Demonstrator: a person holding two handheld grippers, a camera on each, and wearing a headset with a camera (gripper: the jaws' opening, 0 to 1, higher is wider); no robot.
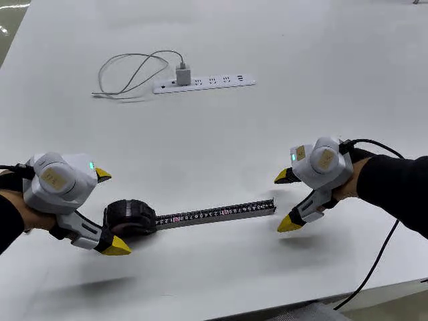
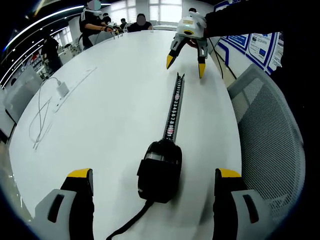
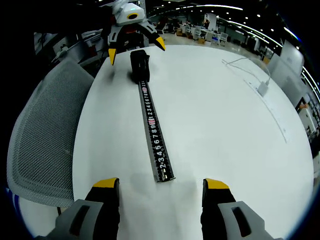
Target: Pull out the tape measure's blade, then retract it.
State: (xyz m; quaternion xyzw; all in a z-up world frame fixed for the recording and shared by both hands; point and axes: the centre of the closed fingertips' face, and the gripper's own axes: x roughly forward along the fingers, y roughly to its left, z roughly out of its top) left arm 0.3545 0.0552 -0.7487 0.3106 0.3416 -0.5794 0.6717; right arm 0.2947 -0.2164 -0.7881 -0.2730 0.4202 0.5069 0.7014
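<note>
Head view: we hold the left gripper (image 1: 110,211) at the near left of the white table (image 1: 267,120) and the right gripper (image 1: 285,200) at the near right. The tape measure (image 1: 130,217), a black one, sits on the table between the left gripper's yellow-tipped jaws. Left gripper view shows those jaws spread wide, one on each side of the tape measure with bare table between, so we grip nothing with it. The blade (image 1: 217,213) is drawn out and lies flat on the table, running from the tape measure toward the right gripper. Its free end stops just in front of the right gripper, in line with the gap between that gripper's jaws. Right gripper view shows these jaws wide apart too, with the blade's end just ahead of the tips and touching neither; that gripper is empty. Farther back on the table lies a white power strip (image 1: 204,83) with a charger (image 1: 183,73) plugged in and a looped cable (image 1: 127,70) beside it.
</note>
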